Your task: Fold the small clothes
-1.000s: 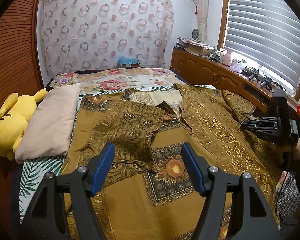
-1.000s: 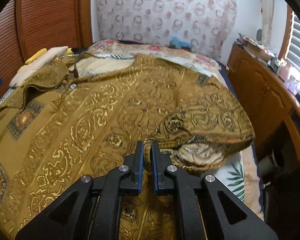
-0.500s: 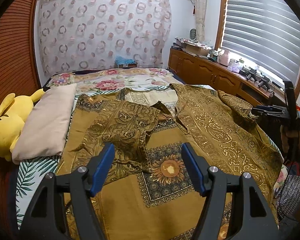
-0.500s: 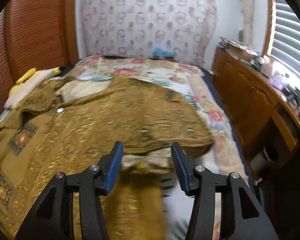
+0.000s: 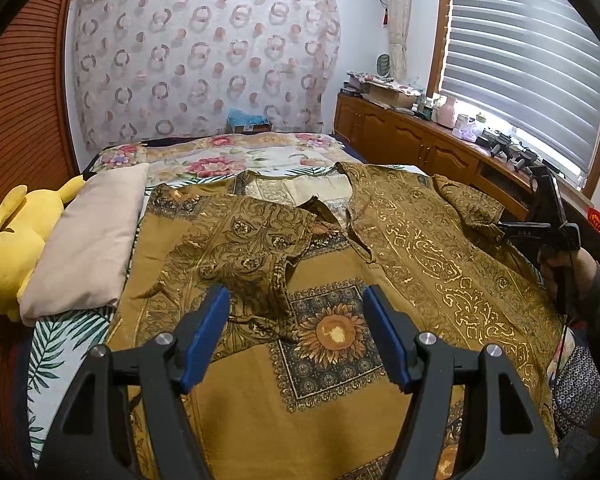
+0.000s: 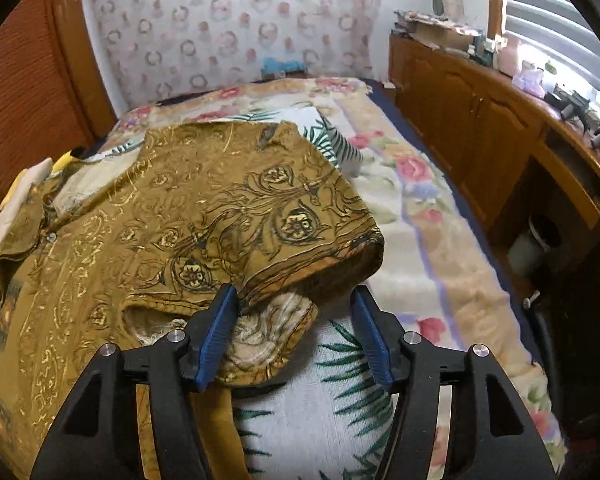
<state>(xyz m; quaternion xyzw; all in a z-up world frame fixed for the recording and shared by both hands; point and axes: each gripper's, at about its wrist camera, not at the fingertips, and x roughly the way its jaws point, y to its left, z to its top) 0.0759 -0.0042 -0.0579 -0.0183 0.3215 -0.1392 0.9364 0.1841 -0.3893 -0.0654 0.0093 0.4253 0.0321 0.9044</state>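
Shirt fabric, mustard with gold and dark scrollwork, lies spread over the bed straight ahead of both tools. Left gripper hangs above it with jaws spread wide, gripping nothing; the folded-in left sleeve sits just beyond its fingertips. Right gripper is likewise wide open and empty, and the folded right sleeve rests ahead of it, its cuff edge between the blue pads.
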